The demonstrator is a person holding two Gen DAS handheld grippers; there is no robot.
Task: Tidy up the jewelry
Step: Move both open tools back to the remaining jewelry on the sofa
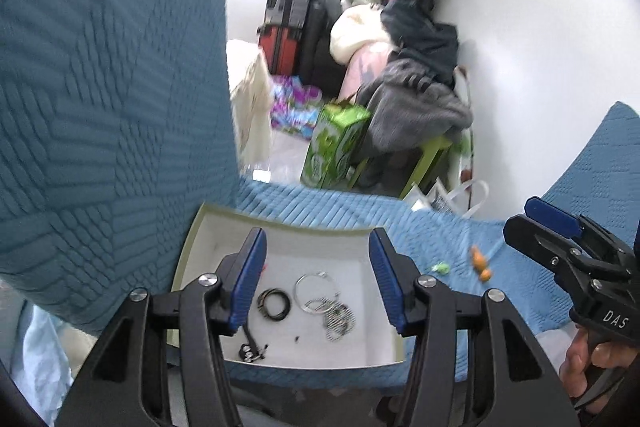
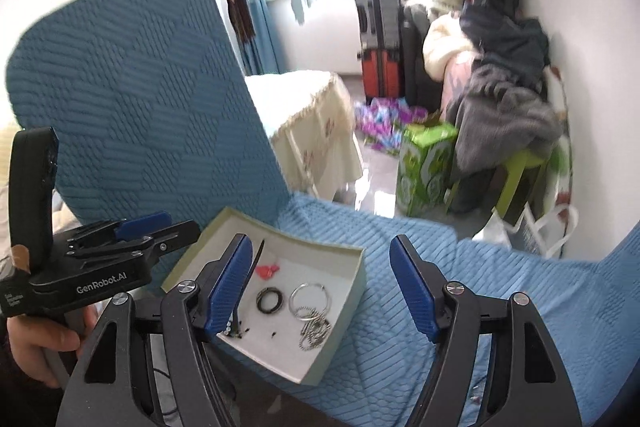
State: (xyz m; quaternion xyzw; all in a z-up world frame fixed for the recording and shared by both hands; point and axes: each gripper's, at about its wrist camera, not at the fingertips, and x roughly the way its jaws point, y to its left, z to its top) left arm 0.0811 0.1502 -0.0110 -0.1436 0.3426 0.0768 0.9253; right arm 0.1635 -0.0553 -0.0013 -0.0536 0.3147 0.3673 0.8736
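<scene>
Cluttered bedroom, blue quilted seat. Box (image 1: 208,227) lower centre holds rings (image 1: 316,293) and chain (image 1: 340,319); orange bits (image 1: 480,263) loose at right. Left tongs (image 1: 318,285) and right tongs (image 2: 322,289) both apart, empty. Risk: bumping the box on soft cushion, spilling jewelry.

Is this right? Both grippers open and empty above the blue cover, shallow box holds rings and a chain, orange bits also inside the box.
One thing is off: the orange bits are not in the box. The left wrist view shows them lying on the blue cover, to the right of the box. The rest stands: left gripper and right gripper are open and empty, rings and chain inside.
</scene>
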